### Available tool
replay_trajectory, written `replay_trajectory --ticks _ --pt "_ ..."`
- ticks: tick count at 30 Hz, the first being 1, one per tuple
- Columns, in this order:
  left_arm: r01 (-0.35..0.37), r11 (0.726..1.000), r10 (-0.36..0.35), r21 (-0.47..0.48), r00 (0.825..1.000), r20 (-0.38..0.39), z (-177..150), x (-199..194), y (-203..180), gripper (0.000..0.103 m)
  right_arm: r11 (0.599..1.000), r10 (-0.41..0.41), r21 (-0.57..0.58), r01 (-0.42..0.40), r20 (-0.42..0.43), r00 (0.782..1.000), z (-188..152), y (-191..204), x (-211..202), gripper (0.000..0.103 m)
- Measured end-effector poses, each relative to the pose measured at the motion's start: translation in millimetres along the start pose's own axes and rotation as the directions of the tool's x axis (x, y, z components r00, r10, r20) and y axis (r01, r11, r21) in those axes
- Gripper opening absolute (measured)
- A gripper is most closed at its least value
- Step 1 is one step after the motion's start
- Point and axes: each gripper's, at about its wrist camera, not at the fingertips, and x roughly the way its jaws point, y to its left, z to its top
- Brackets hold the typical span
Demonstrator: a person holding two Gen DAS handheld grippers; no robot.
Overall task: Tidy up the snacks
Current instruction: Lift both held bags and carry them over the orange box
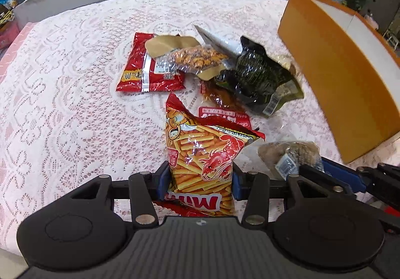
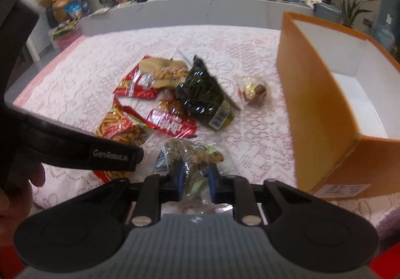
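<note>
My left gripper (image 1: 201,182) angles down, jaws clamped on the lower end of a shrimp-stick bag (image 1: 202,154): light, puffy, crinkly, probably slippery, its contents breakable. My right gripper (image 2: 195,185), also tilted down, pinches a soft clear nut packet (image 2: 190,154). Both lie on the lace-covered worktop (image 1: 75,78), near the orange box (image 2: 322,108).

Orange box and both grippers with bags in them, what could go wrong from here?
The right gripper pinches only thin clear wrap of the mixed-snack bag, so it might slip or tear. The shrimp-stick bag in the left gripper is crushable. The orange box has tall walls, and a low carry could catch its rim.
</note>
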Motion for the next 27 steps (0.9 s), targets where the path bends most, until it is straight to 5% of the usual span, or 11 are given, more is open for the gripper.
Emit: replay_trajectory --ticks 13,22,27 --pt "0.084 0.996 -0.085 0.005 0.991 0.103 19 -70 -36 0.053 0.995 -0.005 0.103 -0.008 0.121 0.993 29 -43 -73 0.015" --pt "0.195 0.977 -0.207 0.083 0.965 0.161 42 -118 -88 0.053 0.986 -0.013 0.168 -0.02 0.196 0.98 53 -96 -131 0.015" --pt "0.257 0.958 -0.275 0.131 0.949 0.151 58 -119 -120 0.053 0.983 -0.04 0.184 0.01 0.162 0.986 69 -129 -150 0.015"
